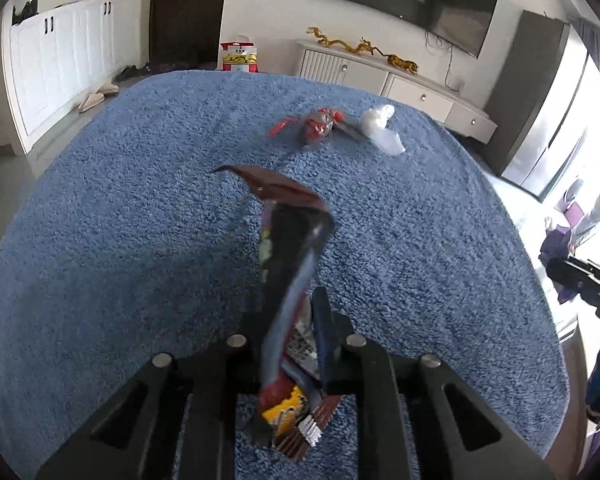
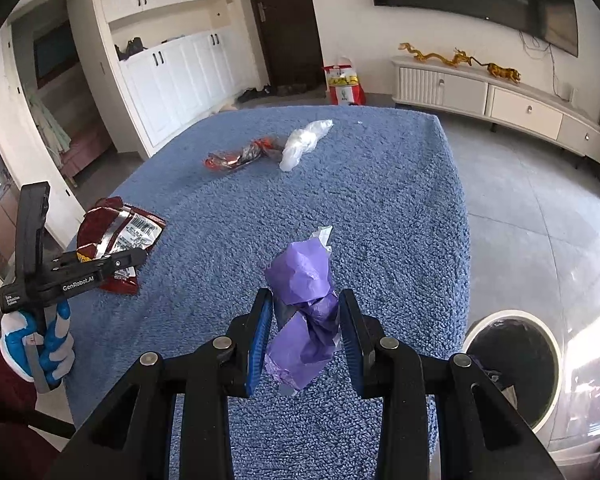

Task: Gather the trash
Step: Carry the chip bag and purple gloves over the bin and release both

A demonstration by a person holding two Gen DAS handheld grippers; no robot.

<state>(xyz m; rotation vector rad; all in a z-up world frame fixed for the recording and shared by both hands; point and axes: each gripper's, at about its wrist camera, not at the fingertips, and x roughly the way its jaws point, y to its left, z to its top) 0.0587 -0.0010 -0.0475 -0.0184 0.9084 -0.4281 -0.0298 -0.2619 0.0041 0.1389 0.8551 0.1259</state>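
Reading "GenRobot.AI" on left tongs (image 2: 138,258), gripping snack wrapper (image 2: 118,236)

Snack wrapper (image 1: 290,280) motion-blurred; bin (image 2: 512,356) partly hidden behind right gripper (image 2: 306,340).

Both views are lit by strong daylight; it enters from the window side at the right edge, where the glass (image 1: 596,92) is blown out to white; a broad glare is spread over the grey floor tiles (image 2: 540,208). The blue carpeted tabletop (image 1: 120,240) is evenly lit and its pile is rendered sharply; only soft shadows are cast. The dark snack wrapper (image 1: 288,280) close to the left lens is smeared by blur. Straight lines are bowed by the fisheye; the corners are cut off by a black vignette.
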